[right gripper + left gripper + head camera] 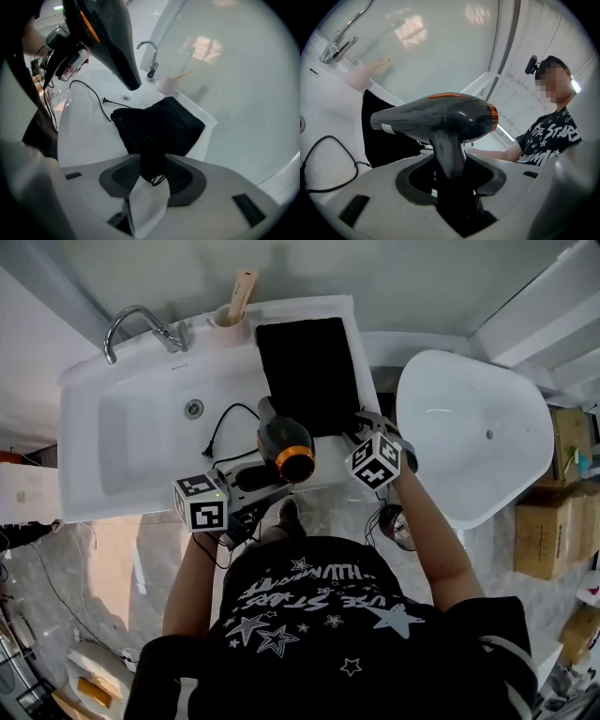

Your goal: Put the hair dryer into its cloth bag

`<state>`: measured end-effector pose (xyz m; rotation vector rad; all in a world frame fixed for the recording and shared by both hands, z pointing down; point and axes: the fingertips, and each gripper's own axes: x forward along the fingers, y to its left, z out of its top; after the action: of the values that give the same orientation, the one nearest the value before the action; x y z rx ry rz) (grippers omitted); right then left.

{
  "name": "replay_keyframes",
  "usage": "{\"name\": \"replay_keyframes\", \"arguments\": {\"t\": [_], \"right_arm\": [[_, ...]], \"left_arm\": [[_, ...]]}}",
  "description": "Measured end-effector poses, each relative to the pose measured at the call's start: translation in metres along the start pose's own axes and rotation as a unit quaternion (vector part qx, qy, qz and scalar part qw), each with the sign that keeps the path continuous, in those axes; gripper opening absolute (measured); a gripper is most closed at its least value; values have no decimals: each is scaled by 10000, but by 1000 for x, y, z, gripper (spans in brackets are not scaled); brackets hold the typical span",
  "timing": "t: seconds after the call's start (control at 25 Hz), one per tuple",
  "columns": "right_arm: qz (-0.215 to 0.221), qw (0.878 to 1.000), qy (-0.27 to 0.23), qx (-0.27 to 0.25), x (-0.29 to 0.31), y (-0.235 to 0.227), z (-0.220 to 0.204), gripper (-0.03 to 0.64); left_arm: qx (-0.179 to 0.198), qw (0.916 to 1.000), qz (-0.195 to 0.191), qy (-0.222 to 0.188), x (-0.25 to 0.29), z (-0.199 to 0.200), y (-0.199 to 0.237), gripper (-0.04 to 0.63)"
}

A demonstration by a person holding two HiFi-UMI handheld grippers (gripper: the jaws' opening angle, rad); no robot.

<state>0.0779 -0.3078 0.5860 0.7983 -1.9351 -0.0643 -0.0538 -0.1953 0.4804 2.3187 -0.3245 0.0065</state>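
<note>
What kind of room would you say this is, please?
Most likely a bathroom: a white sink with a chrome faucet, a white bathtub right beside it, and a cup standing by the faucet.

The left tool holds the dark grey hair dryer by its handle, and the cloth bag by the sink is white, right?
No, the cloth bag is black, not white; the head view shows it. The left tool does hold the dark grey hair dryer with the orange ring by its handle.
</note>
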Motion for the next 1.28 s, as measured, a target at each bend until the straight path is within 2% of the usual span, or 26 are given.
{"name": "replay_keyframes", "arguments": {"t": [0.16, 0.44, 0.68, 0.96, 1.28], "right_arm": [[-57, 10000, 59, 48, 5, -4, 4, 113], [-212, 9989, 21, 419, 6, -13, 9, 31], [-25, 9957, -260, 885, -5, -18, 14, 25], [485, 9879, -663, 1314, -19, -14, 18, 24], [713, 9856, -911, 1236, -29, -17, 25, 23]], "left_arm": [[11, 9998, -153, 133, 0, 5, 9, 196], [52, 9987, -415, 292, 3, 16, 22, 196], [117, 9979, -521, 369, 11, 15, 17, 196], [350, 9970, -524, 445, 23, -3, -23, 196], [442, 9972, -464, 376, 38, -30, -64, 196]]}}
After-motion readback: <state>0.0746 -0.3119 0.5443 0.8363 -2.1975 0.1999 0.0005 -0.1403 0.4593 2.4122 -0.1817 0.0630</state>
